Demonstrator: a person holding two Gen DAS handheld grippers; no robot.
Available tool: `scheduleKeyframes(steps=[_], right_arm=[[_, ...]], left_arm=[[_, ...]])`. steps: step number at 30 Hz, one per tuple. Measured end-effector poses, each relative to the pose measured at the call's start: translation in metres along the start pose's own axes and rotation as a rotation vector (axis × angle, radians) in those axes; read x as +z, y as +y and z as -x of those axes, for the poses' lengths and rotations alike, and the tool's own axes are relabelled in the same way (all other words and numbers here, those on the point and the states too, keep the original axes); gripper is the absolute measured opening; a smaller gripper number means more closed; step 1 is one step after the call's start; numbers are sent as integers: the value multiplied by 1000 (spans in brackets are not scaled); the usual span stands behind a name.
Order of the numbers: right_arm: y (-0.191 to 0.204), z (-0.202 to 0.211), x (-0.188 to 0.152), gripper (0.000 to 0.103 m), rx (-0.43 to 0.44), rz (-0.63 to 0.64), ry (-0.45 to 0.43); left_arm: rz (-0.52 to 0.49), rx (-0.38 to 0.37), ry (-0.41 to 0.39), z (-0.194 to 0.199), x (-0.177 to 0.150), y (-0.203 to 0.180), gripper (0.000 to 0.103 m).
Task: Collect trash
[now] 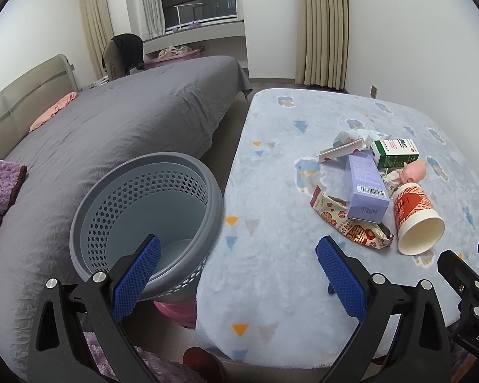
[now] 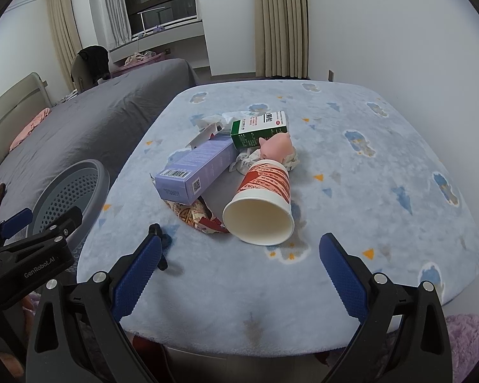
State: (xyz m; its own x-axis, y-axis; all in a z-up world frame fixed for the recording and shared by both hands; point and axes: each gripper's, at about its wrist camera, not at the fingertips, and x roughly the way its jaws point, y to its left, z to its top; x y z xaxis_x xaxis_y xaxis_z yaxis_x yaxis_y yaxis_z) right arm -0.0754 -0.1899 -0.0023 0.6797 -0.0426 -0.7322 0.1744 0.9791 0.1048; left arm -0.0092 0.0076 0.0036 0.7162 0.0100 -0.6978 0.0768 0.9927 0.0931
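Trash is heaped mid-desk [image 2: 351,287]: a paper cup [image 2: 262,207] on its side, a purple box [image 2: 194,172] over a wrapper [image 2: 198,217], a green box [image 2: 258,129] and a pink pig toy [image 2: 276,146]. The perforated grey bin [image 1: 143,223] stands between desk and bed [image 1: 111,121]; nothing shows inside. Left gripper [image 1: 239,277] and right gripper [image 2: 236,274] hover with fingers apart, empty

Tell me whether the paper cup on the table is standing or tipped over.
Tipped over. The paper cup lies on its side on the table, its open mouth facing the right gripper, inside looking empty.
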Motion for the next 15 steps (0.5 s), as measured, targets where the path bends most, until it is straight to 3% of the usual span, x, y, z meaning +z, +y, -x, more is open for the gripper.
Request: scheduleKeyframes(steps=[15], right_arm=[[0,0,0,95,2,1,-1]], left_arm=[[6,-16,-5,3,0,0,97]])
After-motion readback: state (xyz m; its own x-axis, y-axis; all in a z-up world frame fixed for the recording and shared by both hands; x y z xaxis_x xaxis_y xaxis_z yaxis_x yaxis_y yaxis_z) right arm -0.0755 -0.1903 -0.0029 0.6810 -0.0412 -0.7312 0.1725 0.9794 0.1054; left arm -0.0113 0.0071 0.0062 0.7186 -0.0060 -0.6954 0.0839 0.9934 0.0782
